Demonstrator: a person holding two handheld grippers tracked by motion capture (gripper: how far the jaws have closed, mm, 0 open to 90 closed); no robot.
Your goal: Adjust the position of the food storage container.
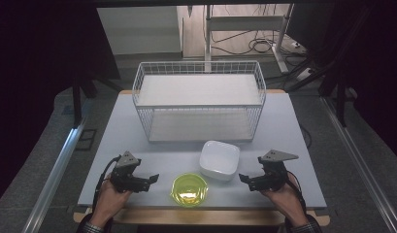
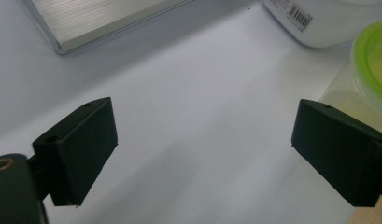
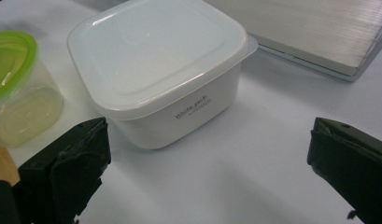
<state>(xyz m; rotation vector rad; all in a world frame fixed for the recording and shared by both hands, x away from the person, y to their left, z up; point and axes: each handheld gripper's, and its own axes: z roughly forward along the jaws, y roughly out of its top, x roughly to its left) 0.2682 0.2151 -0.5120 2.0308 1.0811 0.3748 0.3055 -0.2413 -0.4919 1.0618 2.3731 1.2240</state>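
White table (image 1: 138, 145) — both grippers wide apart, flanking green-lidded tub (image 1: 190, 190).

I am working in a lab or test room: my pale desk (image 1: 283, 126) stands on grey carpet, black curtains hang at both sides, loose cables (image 1: 256, 46) lie under a metal stand (image 1: 208, 29), and aluminium rails (image 1: 55, 170) flank me.

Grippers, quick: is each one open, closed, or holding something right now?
Left gripper: open, holding nothing, beside the green-lidded container.
Right gripper: open, holding nothing, near the white lidded box.
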